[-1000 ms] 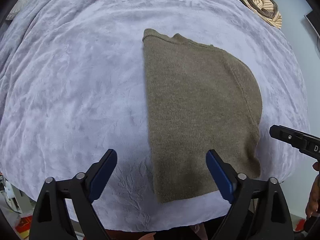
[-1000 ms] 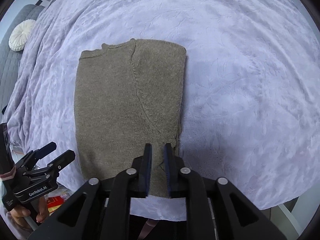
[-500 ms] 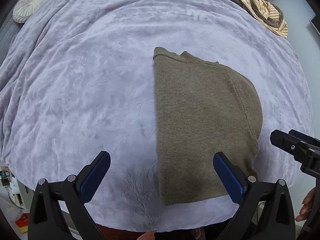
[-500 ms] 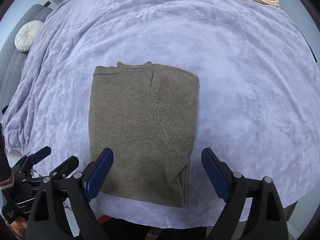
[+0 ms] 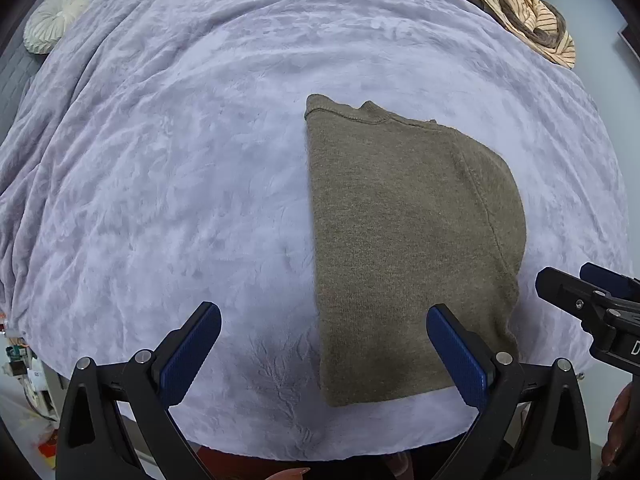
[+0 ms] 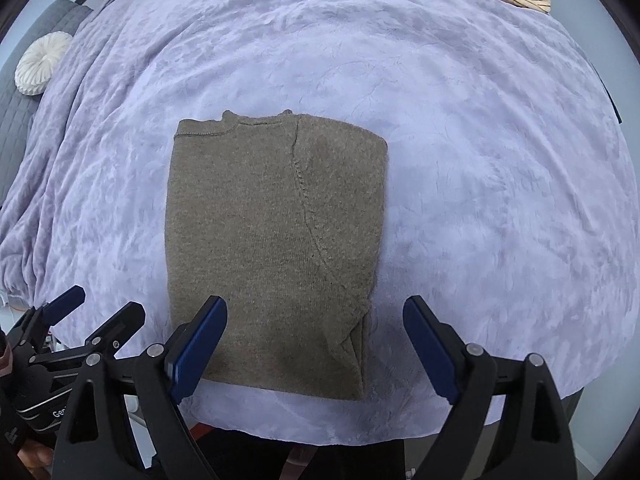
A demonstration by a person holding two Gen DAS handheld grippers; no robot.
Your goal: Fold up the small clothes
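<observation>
The right tool [image 6: 314, 344] has its pads spread wide now — a second ago they were pinched together at the sweater's near right corner, and half a second ago they had already let go. It has also drawn back and up, so the sweater [image 6: 276, 248] sits smaller and whole in the centre of its frame. The left tool [image 5: 322, 354] is likewise apart, holding nothing, and it too has pulled away over the last second; its right pad overlaps the sweater's lower right part in the picture, but whether it touches the knit cannot be told.

The sweater lies flat on the bed [image 5: 180, 168] as a neat brown rectangle, sleeve side tucked over with the seam curving down its right half. Its lower edge sits close to the bed's near edge. A small pucker shows at the lower right corner, where the pinch was released.

In my judgement the lengthwise fold is finished and set down — both tools are free to take the bottom hem and bring it up toward the collar. More clothes [image 5: 528, 12] wait at the upper right of the left view.
</observation>
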